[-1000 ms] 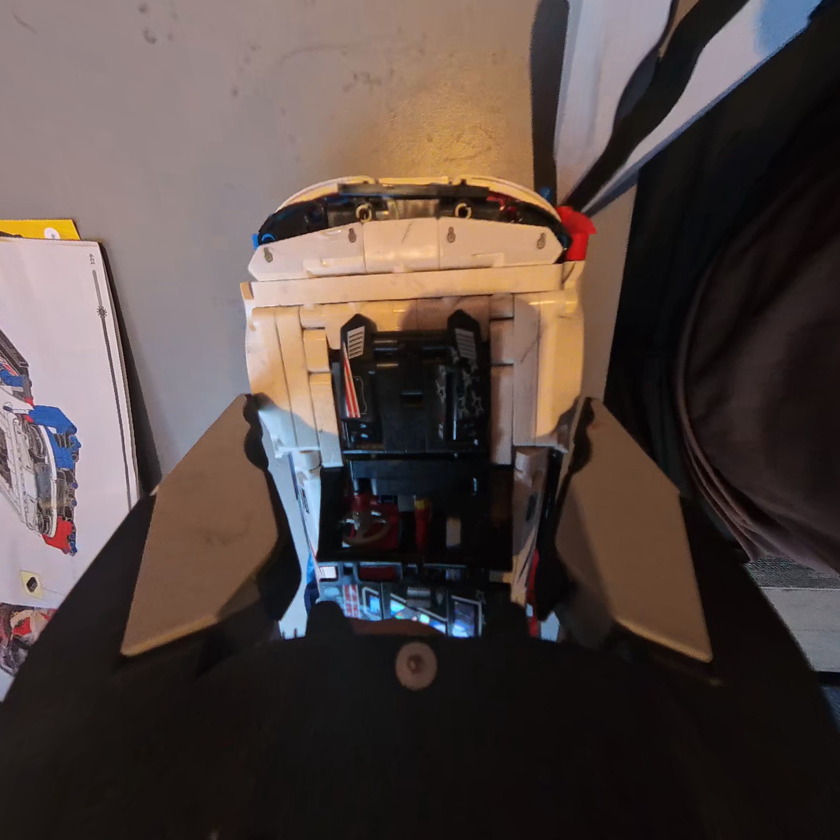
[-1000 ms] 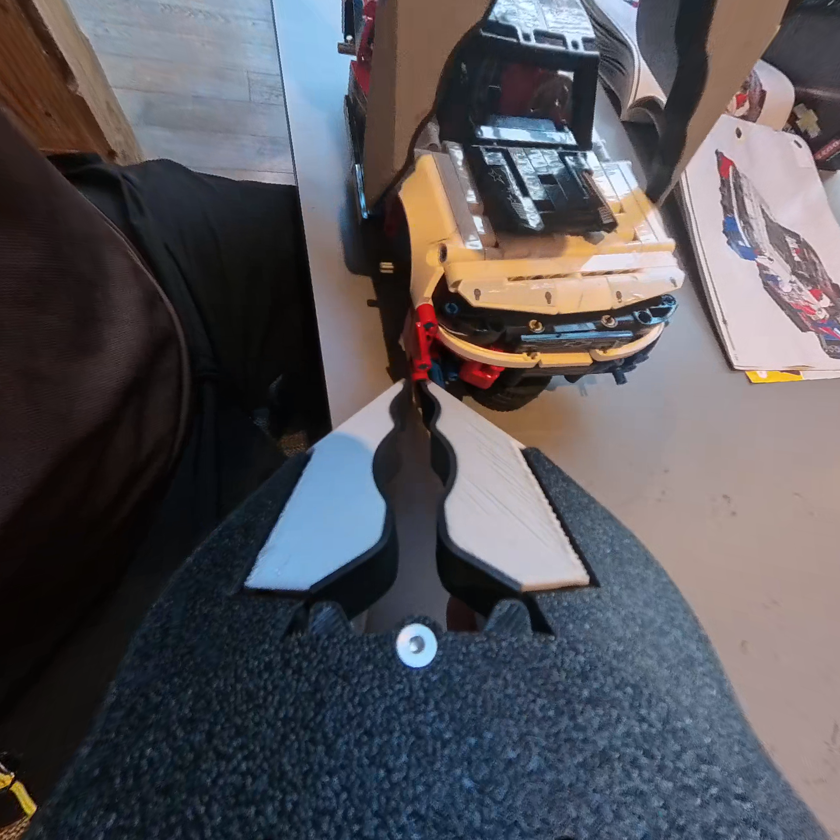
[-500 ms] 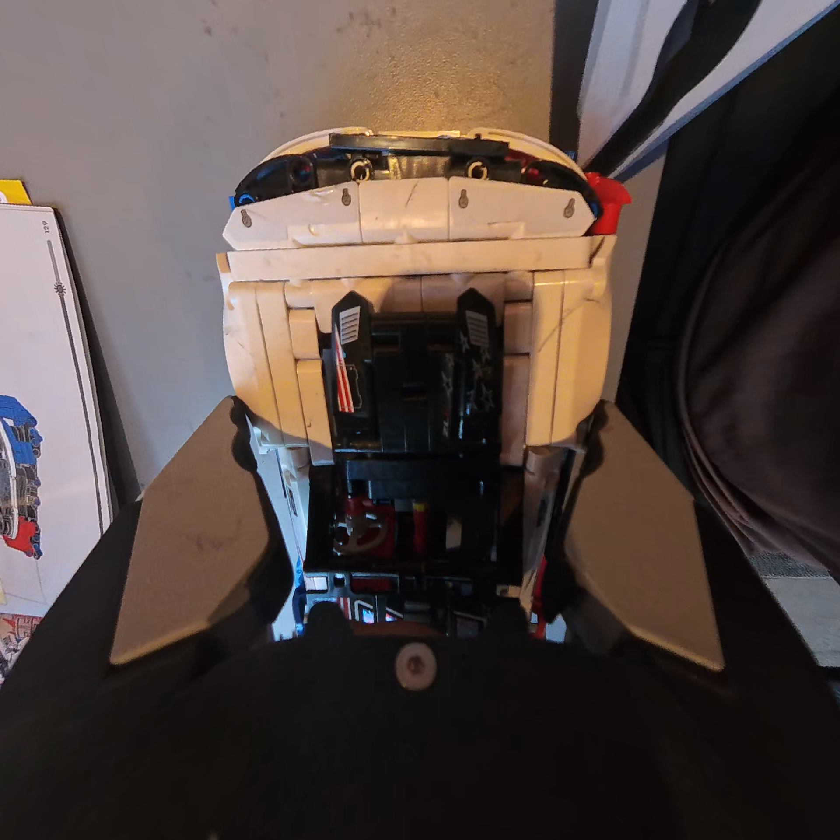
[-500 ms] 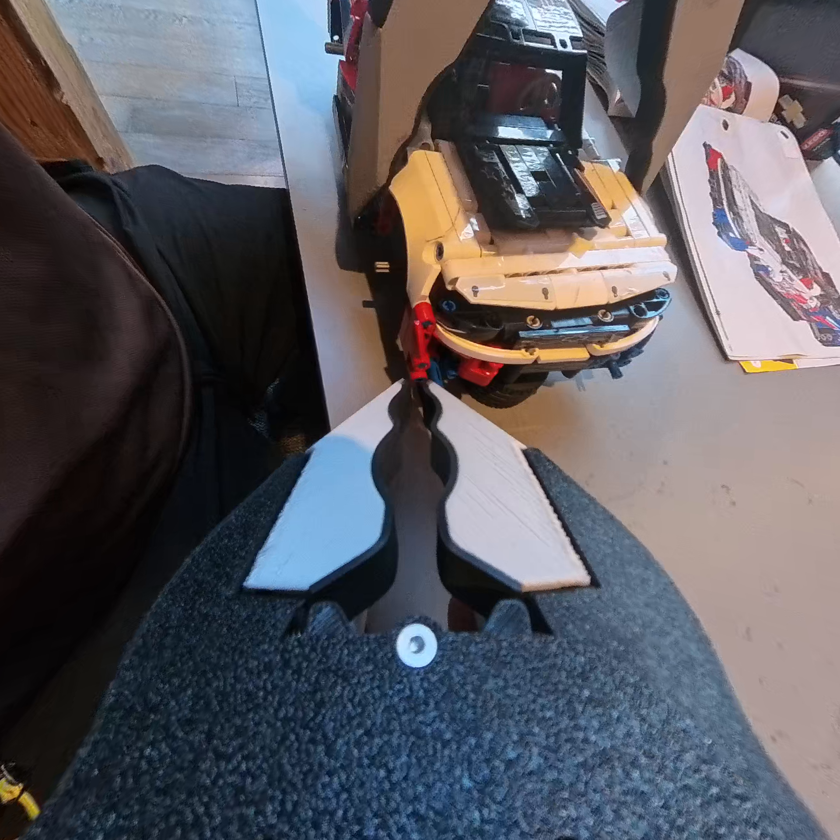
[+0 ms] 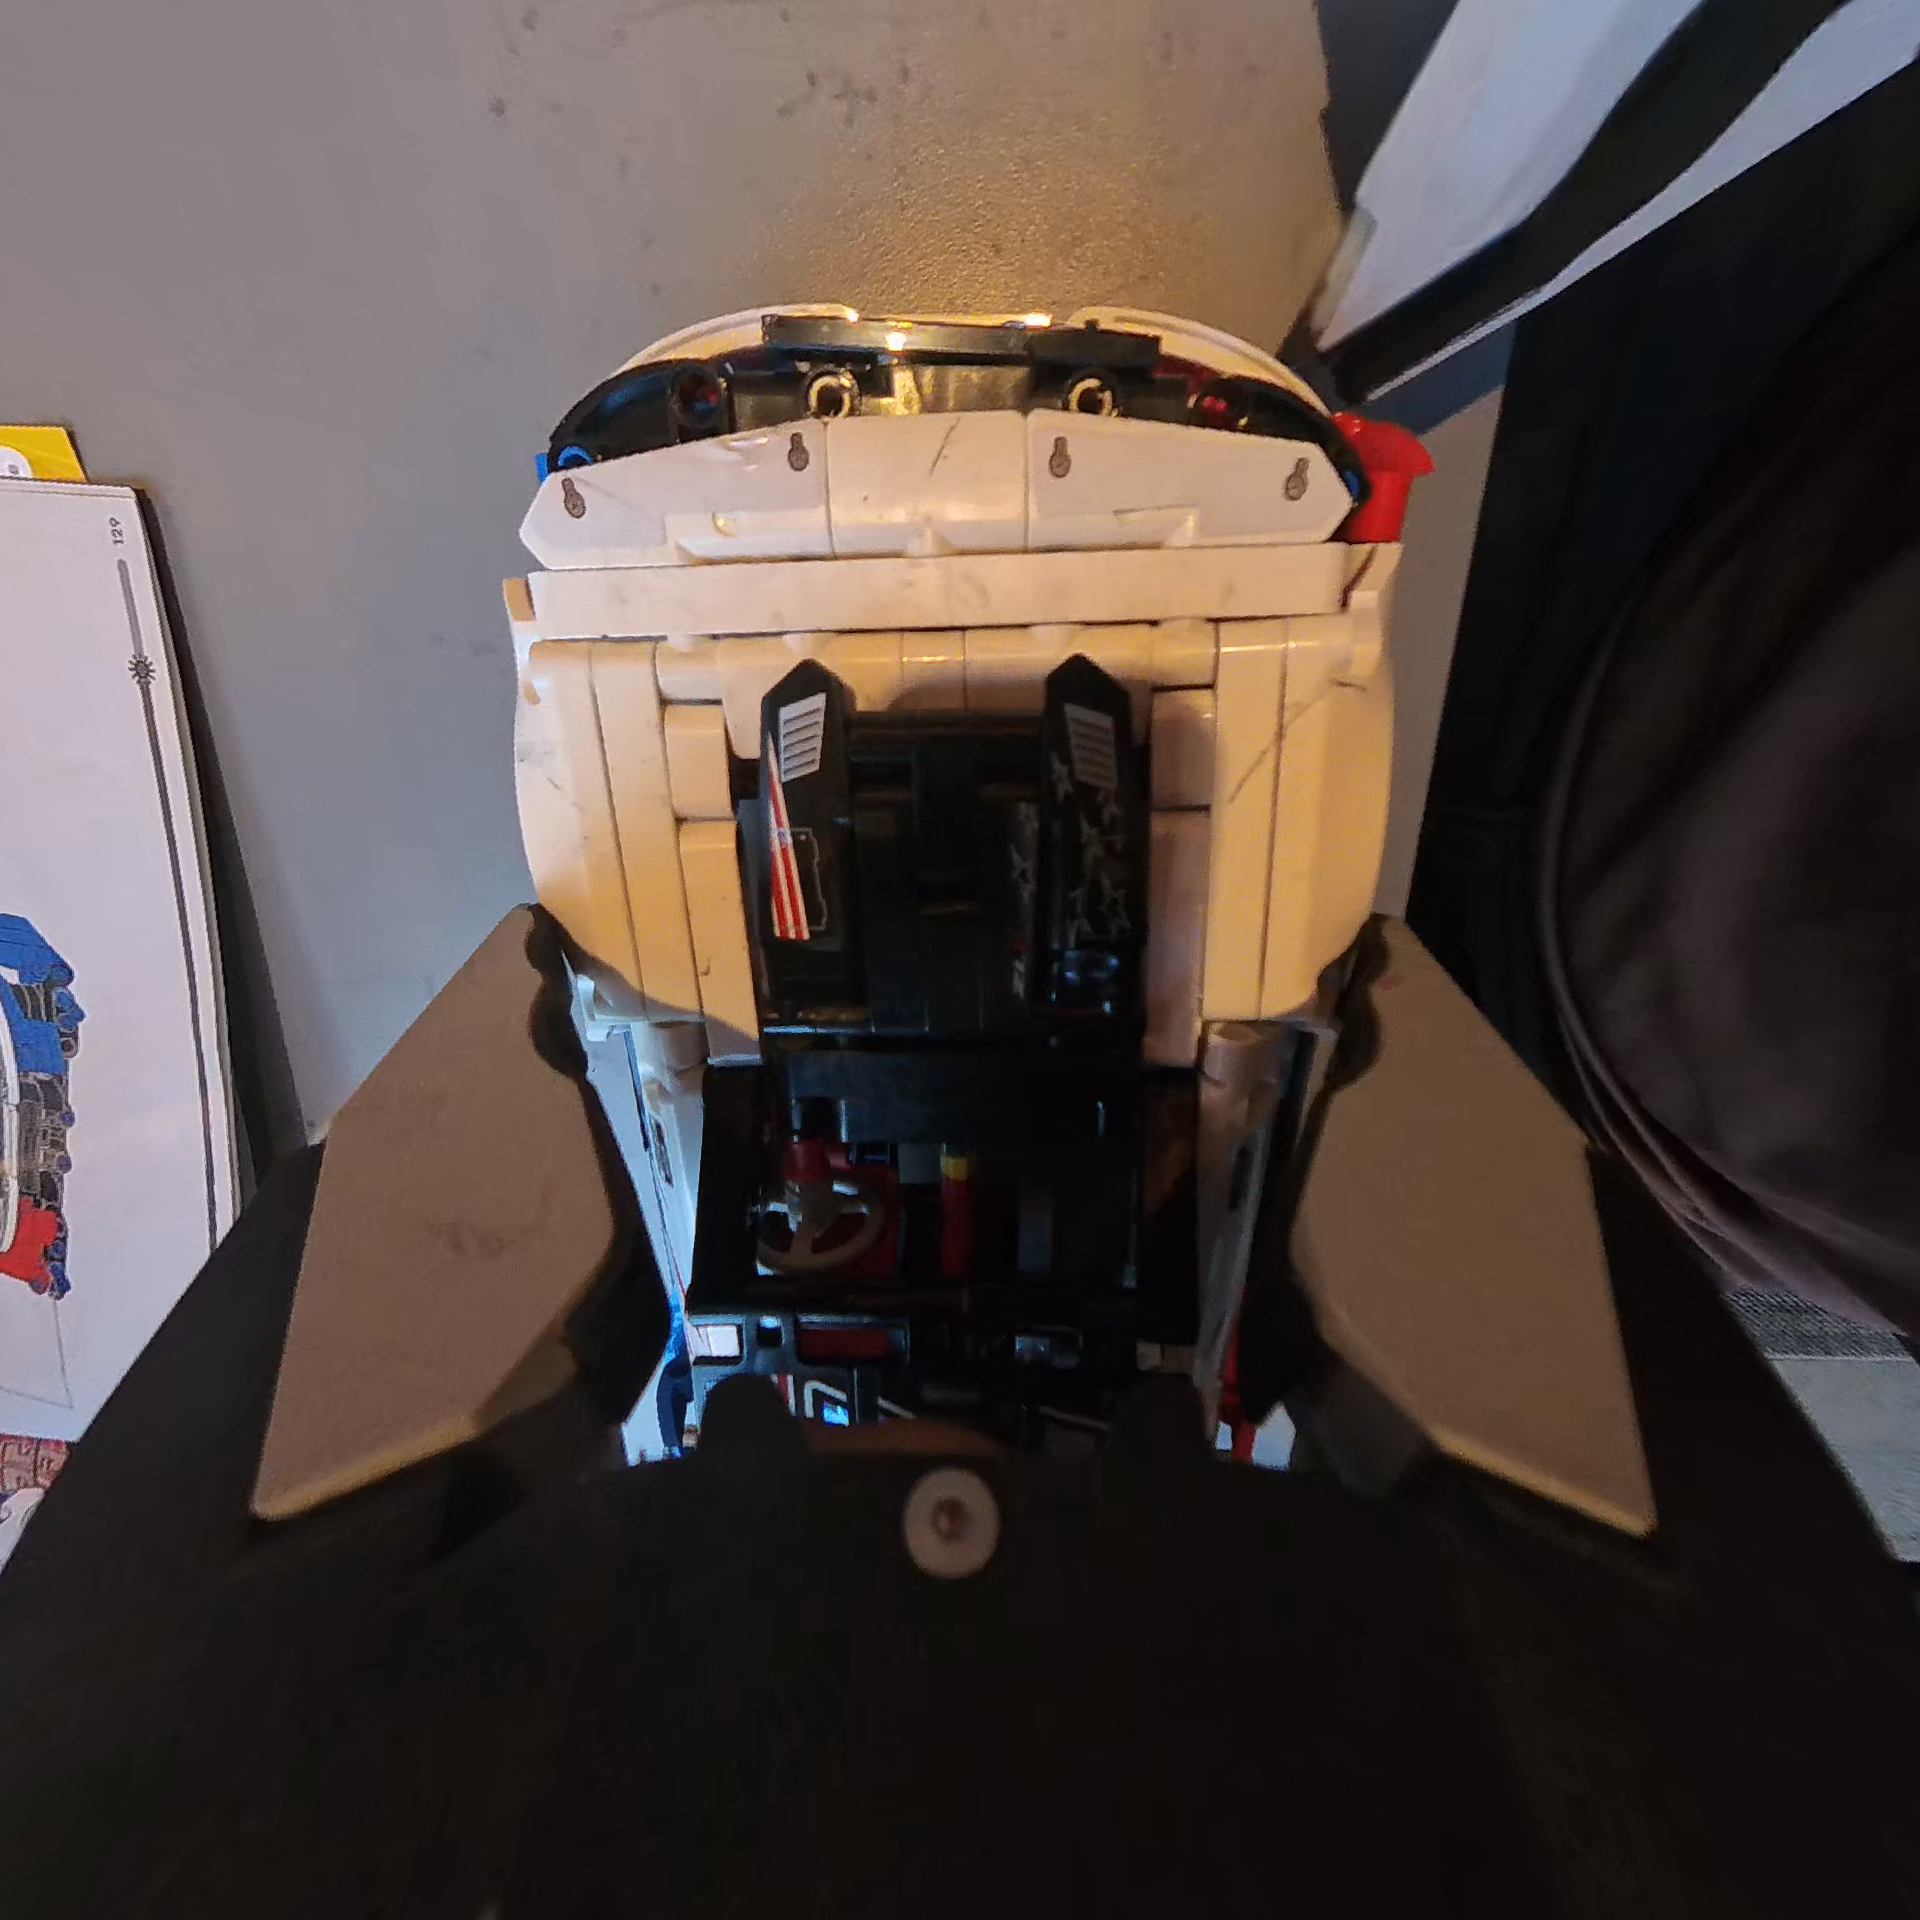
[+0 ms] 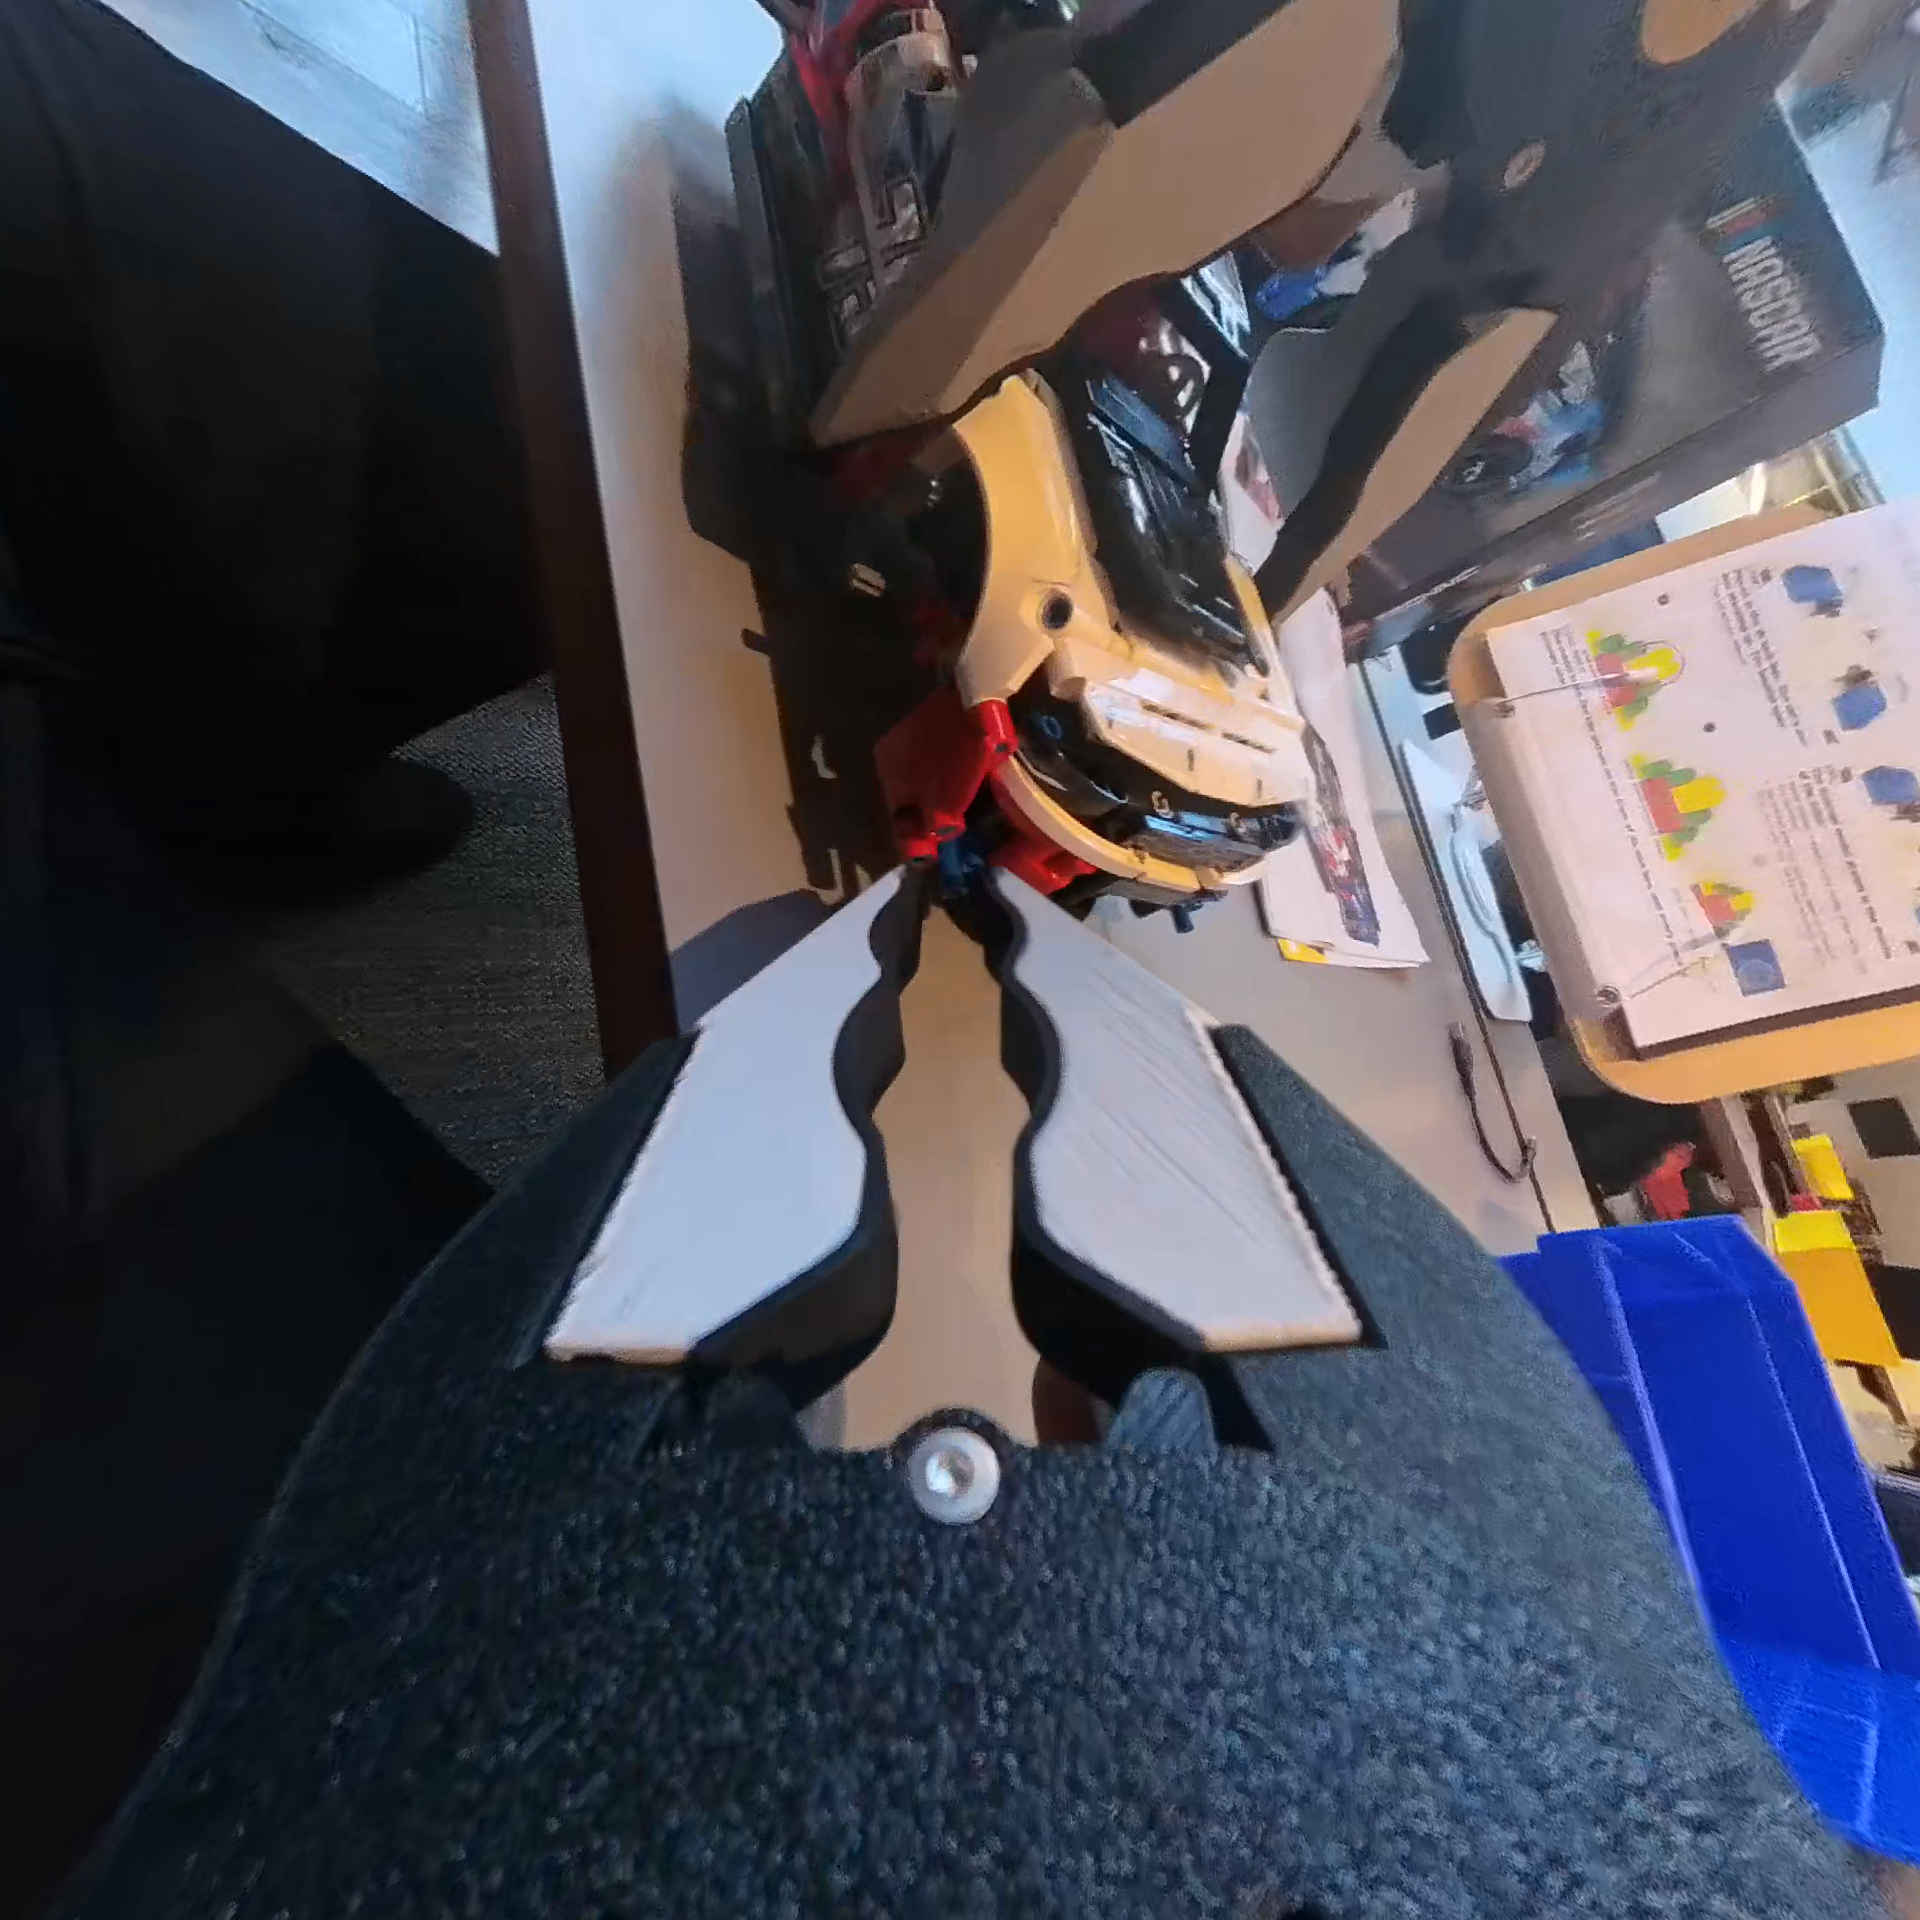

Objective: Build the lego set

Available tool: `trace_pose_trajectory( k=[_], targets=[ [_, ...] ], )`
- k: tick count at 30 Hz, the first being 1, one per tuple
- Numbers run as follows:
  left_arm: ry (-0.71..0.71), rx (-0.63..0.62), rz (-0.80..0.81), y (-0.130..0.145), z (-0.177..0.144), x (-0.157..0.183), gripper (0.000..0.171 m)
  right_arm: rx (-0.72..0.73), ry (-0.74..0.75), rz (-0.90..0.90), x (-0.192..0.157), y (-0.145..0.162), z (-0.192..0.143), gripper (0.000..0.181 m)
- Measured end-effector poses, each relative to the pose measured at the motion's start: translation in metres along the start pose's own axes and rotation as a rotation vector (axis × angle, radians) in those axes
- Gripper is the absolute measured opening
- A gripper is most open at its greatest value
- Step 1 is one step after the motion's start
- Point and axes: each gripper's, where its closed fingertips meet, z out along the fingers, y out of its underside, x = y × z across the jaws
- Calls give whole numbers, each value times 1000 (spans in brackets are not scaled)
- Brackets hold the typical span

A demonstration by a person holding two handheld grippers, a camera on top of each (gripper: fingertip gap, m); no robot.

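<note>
We hold lego car between left tool fingers, spread wide, gripping cabin sides. Car sits over grey table, near its edge. Right tool, narrow gap, tips at red piece on car's front corner; grip unclear. White body, hood, bumper look built. Instruction booklet lies open beside car, so we judge late stage, small parts remaining.
</note>
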Motion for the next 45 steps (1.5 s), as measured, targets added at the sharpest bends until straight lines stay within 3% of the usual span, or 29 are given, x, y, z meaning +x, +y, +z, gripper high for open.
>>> trace_pose_trajectory(
  k=[19,34,38,41,43,45],
  targets=[
    [6,45,-17,-2,2,0,143,44,-16,-103,-5,-3,7,5],
    [-50,9,-56,-3,9,0,146,52,-93,5,-4,-2,6,6],
    [-65,31,-57,-5,8,0,146,-19,-152,371,0,-1,-6,4],
    [-75,38,-52,-5,7,0,146,-42,-346,979,-13,-5,-16,9],
    [-76,34,-49,-5,7,0,147,94,-501,1424,-14,-22,-20,10],
    [-71,37,-50,-5,7,0,147,166,-475,1671,-7,-16,-18,5]
  ],
)
